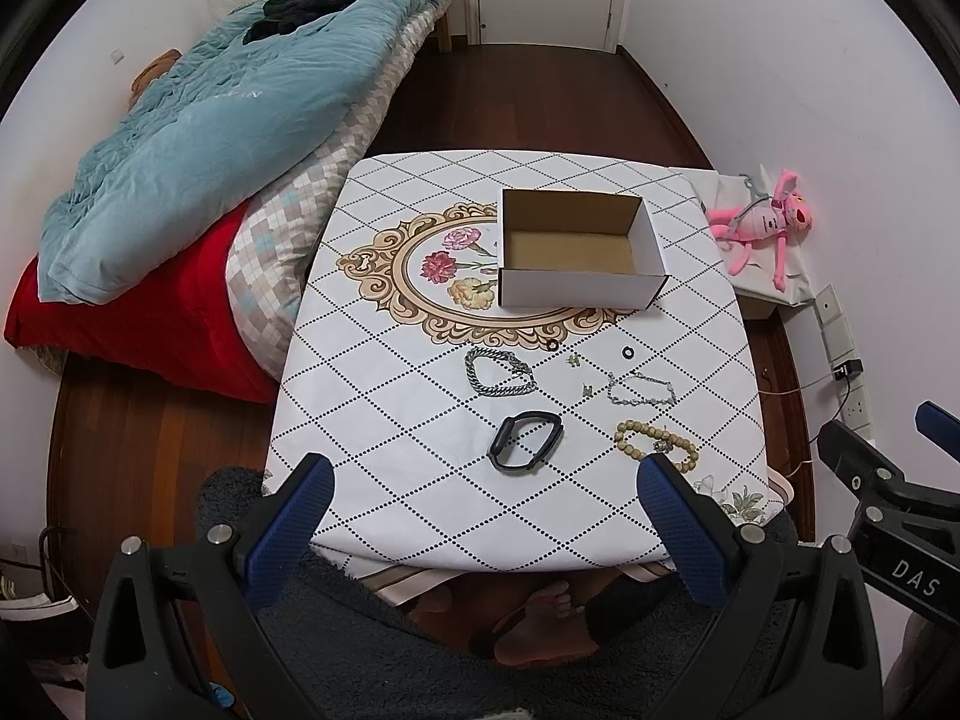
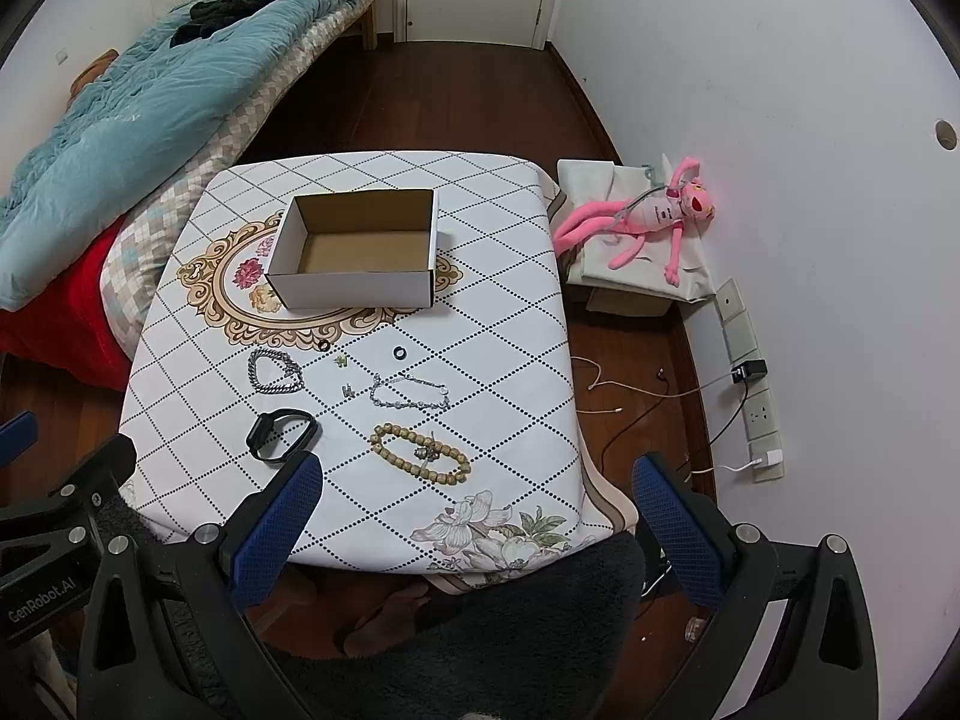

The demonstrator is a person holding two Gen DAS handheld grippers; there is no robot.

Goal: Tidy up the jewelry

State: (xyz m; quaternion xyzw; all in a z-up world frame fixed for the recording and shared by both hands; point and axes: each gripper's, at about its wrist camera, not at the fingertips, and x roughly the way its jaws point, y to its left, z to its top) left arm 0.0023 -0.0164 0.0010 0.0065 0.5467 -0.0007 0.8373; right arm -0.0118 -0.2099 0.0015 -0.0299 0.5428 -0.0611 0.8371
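Ahead of left hand-held gripper (image 1: 480, 516) and right hand-held gripper (image 2: 477, 510), both wide open, empty: watch (image 1: 526, 441), beads (image 2: 420, 454), chains, rings on worktop (image 1: 384, 420); box (image 1: 579, 250) beyond.

**Two wrist cameras looking down over the near edge of the table**

Both fisheye views are looking forward and downward from above the near edge of the table (image 1: 690, 312) (image 2: 516, 312), held well back from it. The left wrist view is sitting leftward, the right wrist view rightward. Both are sharing the cardboard box (image 1: 579, 252) (image 2: 360, 252) on the table, the bed left of it and the pink plush toy (image 1: 759, 222) (image 2: 636, 219) right of it.
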